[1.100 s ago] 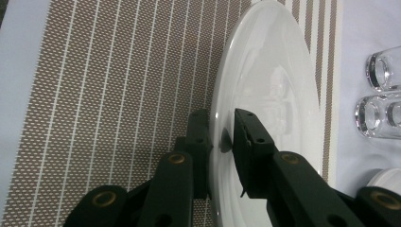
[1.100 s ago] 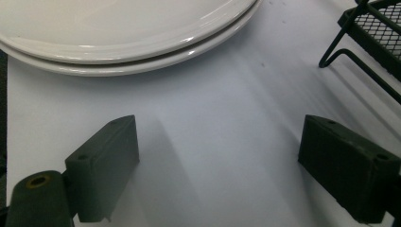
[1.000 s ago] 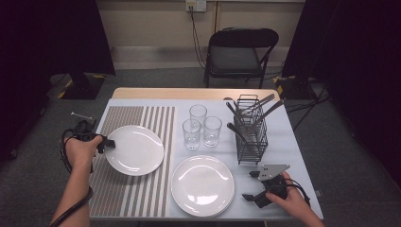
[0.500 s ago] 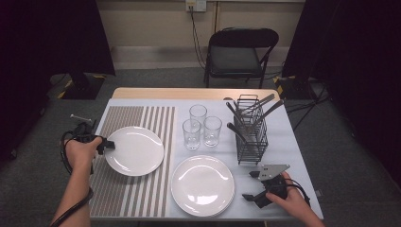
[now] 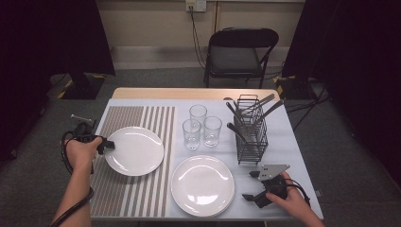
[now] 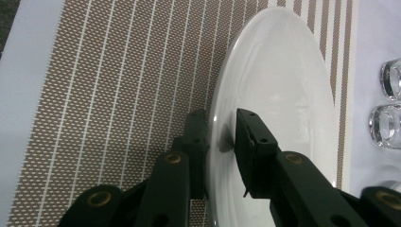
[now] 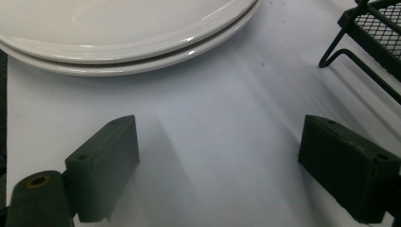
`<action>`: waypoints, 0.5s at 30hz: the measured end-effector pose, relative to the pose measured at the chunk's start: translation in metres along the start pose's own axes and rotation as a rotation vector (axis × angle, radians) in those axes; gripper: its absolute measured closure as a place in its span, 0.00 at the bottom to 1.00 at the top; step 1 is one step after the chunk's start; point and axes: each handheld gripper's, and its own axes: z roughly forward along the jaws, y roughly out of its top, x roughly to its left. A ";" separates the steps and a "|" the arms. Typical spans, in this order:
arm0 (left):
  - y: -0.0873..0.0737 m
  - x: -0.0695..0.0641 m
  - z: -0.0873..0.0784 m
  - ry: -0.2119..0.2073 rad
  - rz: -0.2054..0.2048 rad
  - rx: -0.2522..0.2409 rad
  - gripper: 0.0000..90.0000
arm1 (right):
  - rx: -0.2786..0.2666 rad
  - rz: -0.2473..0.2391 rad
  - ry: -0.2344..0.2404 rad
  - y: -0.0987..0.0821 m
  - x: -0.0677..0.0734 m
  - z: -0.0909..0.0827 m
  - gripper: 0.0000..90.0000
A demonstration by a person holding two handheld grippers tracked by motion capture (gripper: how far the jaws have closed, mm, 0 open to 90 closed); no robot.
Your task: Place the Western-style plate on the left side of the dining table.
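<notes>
The plate [image 6: 279, 94] (glazed, slippery, breakable) is pinched at its rim by the left gripper [image 6: 222, 137]; the right gripper [image 7: 217, 156] is held wide open, empty.

No readable text, label, brand or number anywhere.

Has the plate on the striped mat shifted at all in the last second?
No. The plate sits at the same spot against the mat's stripes, its rim in the left claw.

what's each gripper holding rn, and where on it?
Left gripper straddles the near rim of the white plate on the striped placemat; whether the pads press cannot be told. Right gripper is open over bare tablecloth, holding nothing.
</notes>
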 end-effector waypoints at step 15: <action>-0.001 0.004 0.004 0.002 -0.008 -0.001 0.82 | 0.000 0.002 0.000 0.000 0.000 0.000 0.13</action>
